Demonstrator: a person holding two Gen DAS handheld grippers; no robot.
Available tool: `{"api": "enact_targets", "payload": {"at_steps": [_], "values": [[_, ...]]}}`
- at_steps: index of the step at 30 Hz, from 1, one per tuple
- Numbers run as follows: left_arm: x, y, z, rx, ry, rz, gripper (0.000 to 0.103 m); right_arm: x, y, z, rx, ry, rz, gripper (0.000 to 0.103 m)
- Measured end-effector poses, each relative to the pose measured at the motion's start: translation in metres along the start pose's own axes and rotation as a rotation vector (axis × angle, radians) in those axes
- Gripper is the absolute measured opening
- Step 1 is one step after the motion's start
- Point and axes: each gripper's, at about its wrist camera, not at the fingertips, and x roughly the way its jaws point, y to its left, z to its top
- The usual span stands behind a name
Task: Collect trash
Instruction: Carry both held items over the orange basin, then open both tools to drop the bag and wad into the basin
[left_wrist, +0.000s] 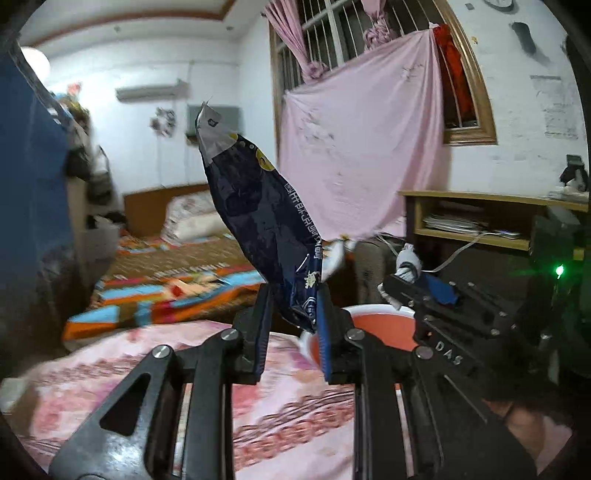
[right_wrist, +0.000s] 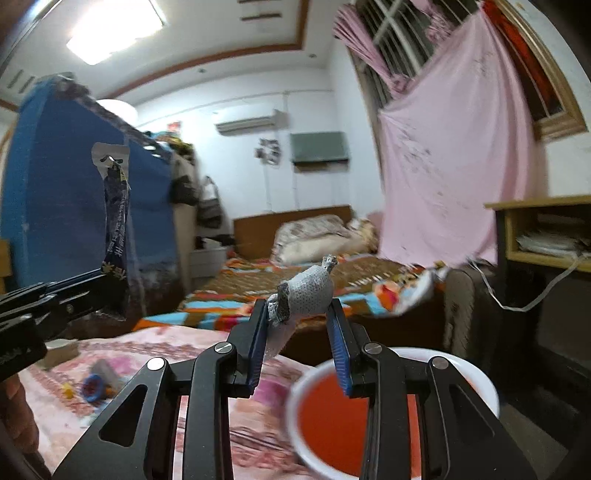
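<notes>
Between left gripper (left_wrist: 293, 314) pads, dark snack wrapper (left_wrist: 258, 221); right gripper (right_wrist: 301, 325) clamping grey crumpled wrapper (right_wrist: 306, 291).

The red basin (right_wrist: 332, 417) was partly hidden behind the right gripper (right_wrist: 301, 325). Small toys (right_wrist: 96, 386) on the bed were blurred, unidentifiable.

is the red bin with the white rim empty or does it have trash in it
Empty as far as visible: the red bin with the white rim shows only bare red inside, though the right hand-held gripper hides part of it.
</notes>
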Motion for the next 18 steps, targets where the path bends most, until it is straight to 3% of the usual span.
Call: {"api": "enact_targets", "payload": {"at_steps": [10, 18], "values": [[0.075, -0.013, -0.005, -0.126, 0.223, -0.169, 0.008, 0.018, -0.038, -0.012, 0.082, 0.104, -0.095, 0.031], [0.122, -0.021, -0.023, -0.225, 0.424, -0.232, 0.008, 0.031, -0.059, -0.027, 0.147, 0.213, -0.137, 0.035]]}}
